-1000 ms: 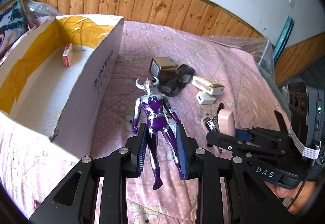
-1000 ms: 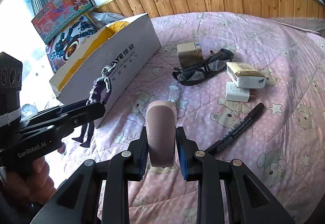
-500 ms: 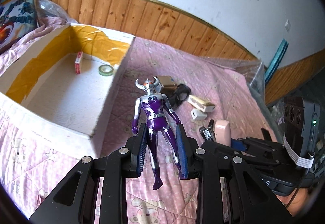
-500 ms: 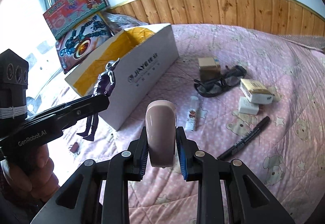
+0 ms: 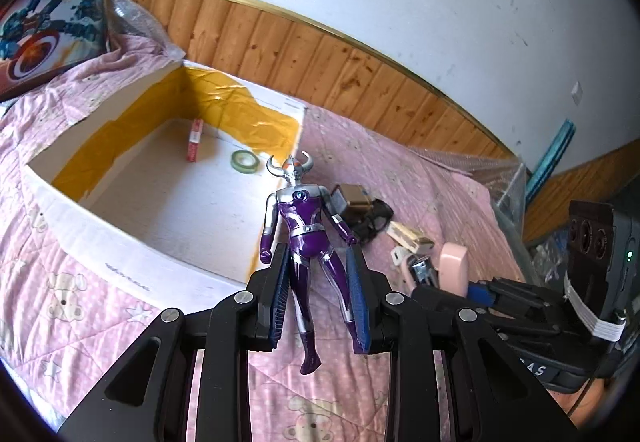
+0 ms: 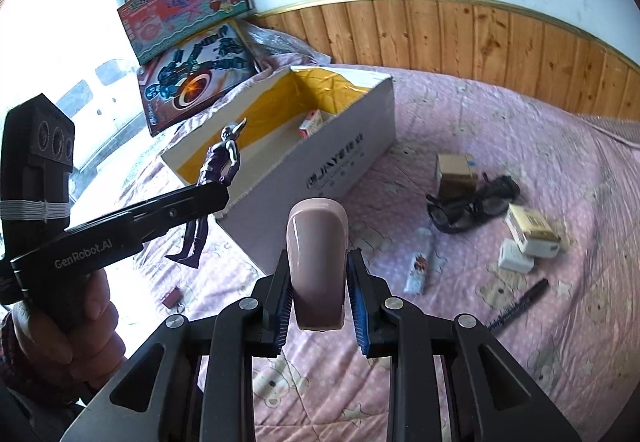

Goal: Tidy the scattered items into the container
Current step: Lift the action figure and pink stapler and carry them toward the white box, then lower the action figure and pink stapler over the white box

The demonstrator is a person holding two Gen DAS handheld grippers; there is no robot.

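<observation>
the left gripper (image 5: 318, 296) has its fingers clamped on the purple figure (image 5: 306, 238), held head-forward above the bed (image 5: 60, 306) at the near corner of the white box (image 5: 120, 266). the right gripper (image 6: 318, 296), fingers clamped on the pink case (image 6: 318, 262), trails farther from the box's long side; the left is nearer.

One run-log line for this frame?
left tongs: grip purple-silver toy figure | right tongs: grip glossy pink case | white cardboard box: open
</observation>
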